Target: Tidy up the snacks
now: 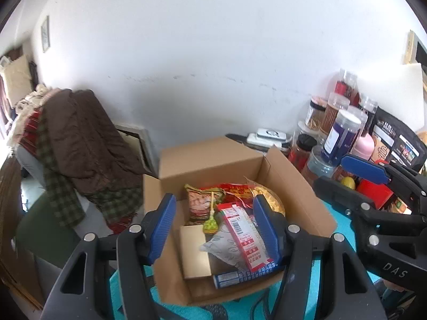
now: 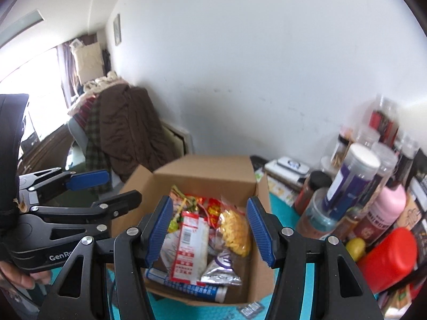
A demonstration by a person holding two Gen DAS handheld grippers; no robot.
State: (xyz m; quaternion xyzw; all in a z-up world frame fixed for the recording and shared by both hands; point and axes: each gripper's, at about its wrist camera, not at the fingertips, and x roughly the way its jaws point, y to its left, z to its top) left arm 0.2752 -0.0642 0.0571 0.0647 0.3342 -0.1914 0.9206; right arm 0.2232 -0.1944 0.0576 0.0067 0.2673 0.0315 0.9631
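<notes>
Two grippers, left (image 1: 214,225) and right (image 2: 209,229), tilted down over snack box (image 1: 213,157), jaws apart, empty.

Cardboard box (image 1: 299,186) on teal table (image 1: 339,213)

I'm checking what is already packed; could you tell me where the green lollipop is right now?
In the left wrist view the green lollipop lies inside the cardboard box, between the peanut packet and the red-and-white packet.

Left gripper (image 1: 213,224): jaws parted, nothing between the blue pads (image 1: 162,226), angled downward. Right gripper (image 2: 209,229): jaws parted, empty, angled downward, beside the left one. Hand (image 2: 18,274): fingers wrapped under the left gripper's handle
</notes>
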